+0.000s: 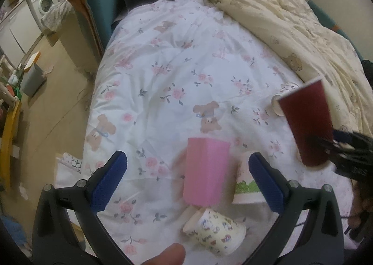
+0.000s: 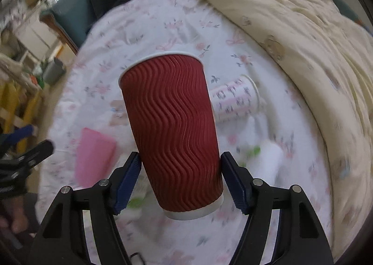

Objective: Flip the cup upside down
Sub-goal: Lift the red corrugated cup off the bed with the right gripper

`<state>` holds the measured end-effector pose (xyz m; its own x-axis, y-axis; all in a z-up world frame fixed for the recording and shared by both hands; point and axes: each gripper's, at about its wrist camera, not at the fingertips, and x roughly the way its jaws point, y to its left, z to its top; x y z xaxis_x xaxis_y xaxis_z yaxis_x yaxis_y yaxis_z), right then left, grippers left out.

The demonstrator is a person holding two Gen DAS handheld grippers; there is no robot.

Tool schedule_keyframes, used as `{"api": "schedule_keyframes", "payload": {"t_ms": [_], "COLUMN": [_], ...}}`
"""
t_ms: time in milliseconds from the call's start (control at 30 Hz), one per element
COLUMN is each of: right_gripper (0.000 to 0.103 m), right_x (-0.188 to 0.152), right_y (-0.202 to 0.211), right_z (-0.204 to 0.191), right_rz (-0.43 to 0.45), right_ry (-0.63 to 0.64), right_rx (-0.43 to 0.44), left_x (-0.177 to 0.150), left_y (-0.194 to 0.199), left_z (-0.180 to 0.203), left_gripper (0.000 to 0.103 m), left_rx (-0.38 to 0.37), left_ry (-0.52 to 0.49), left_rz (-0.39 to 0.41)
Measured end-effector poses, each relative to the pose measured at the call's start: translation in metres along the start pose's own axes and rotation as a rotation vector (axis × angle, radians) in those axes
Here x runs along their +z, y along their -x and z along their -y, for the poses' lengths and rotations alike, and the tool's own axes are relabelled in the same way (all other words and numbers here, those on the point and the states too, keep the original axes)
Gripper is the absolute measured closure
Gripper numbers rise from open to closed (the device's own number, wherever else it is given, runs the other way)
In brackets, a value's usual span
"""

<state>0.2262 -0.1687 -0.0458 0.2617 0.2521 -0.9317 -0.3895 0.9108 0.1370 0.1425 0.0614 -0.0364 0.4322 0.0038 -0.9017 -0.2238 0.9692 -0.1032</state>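
Between the pads of the right hand-held gripper [image 2: 180, 176], the red cup [image 2: 171, 125] sits clamped, rim pointing away.

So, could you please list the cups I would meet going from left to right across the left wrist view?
Pink cup → cartoon-print cup lying on its side → cup with the green grass band → red ripple cup, held in the right tongs.
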Motion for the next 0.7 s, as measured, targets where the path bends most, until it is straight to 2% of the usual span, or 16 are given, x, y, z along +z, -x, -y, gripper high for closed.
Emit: {"api": "schedule_keyframes", "payload": {"t_ms": [133, 267, 467, 567, 700], "right_gripper": [0.031, 0.031, 0.031, 0.03, 0.03], "right_x": [-0.033, -0.066, -0.116, -0.139, -0.175], "right_y": [0.033, 0.056, 0.082, 0.084, 0.076], "right_z": [-0.003, -0.014, -0.022, -0.03, -0.037], "right_rz": [0.031, 0.045, 0.053, 0.044, 0.007], "right_ry": [-0.069, -0.113, -0.191, -0.22, -0.307], "right_rx": [0.031, 0.044, 0.104, 0.128, 0.217], "left_x": [-0.02, -0.038, -0.077, -0.094, -0.115], "left_y": [0.018, 0.036, 0.049, 0.056, 0.064], "left_z": [-0.001, -0.005, -0.018, -0.018, -0.023], "left_gripper": [0.0, 0.0, 0.0, 0.0, 0.0], "left_rx": [-0.029, -0.023, -0.061, -0.028, 0.032], "left_ry": [0.008, 0.001, 0.045, 0.028, 0.018], "left_rz": [0.0, 0.022, -0.016, -0.001, 0.022]}}
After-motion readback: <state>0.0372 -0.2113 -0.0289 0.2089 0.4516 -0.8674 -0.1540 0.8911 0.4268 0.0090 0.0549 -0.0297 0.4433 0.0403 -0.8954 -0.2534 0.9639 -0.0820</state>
